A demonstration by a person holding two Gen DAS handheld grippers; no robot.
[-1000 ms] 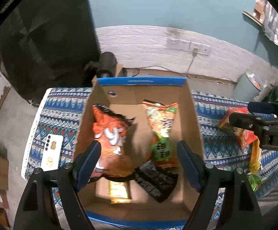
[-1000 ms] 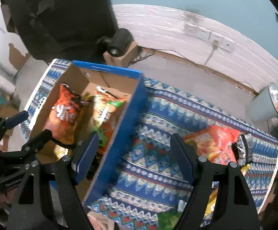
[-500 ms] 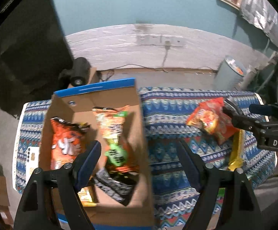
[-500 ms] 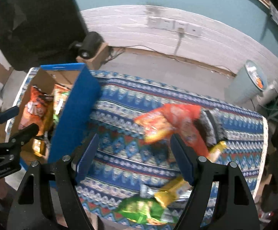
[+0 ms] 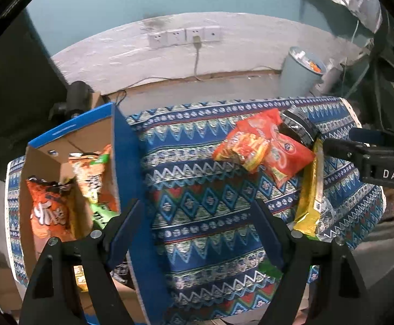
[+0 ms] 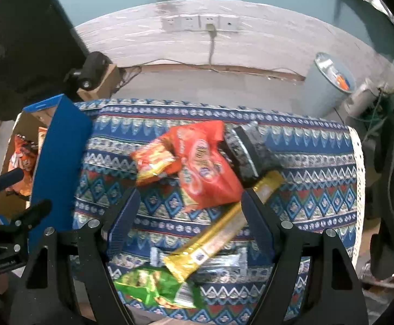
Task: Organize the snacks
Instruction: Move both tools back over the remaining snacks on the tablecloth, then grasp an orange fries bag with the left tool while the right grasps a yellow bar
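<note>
A cardboard box with blue sides [image 5: 123, 162] stands on the left of the patterned tablecloth [image 5: 202, 205] and holds an orange snack bag [image 5: 47, 214] and an orange-green bag [image 5: 91, 173]. Loose snacks lie on the right: a red bag [image 6: 207, 168], a small orange-yellow bag [image 6: 153, 162], a black pack [image 6: 248, 149], a long gold pack [image 6: 224, 227], a green bag [image 6: 153, 287] and a silver bar [image 6: 224, 262]. My left gripper [image 5: 197, 224] is open and empty above the cloth beside the box. My right gripper [image 6: 188, 216] is open and empty above the red bag and gold pack.
A grey bin [image 6: 329, 81] stands on the floor behind the table at right. A small black device on a cardboard block [image 6: 93, 73] sits behind the box. Wall sockets with a cable [image 6: 199, 23] are on the white wall. The table's right edge has a lace trim [image 6: 359, 178].
Both grippers have swung to the right, away from the box and toward the loose snacks. Both stay open and empty. The snacks have not moved.
</note>
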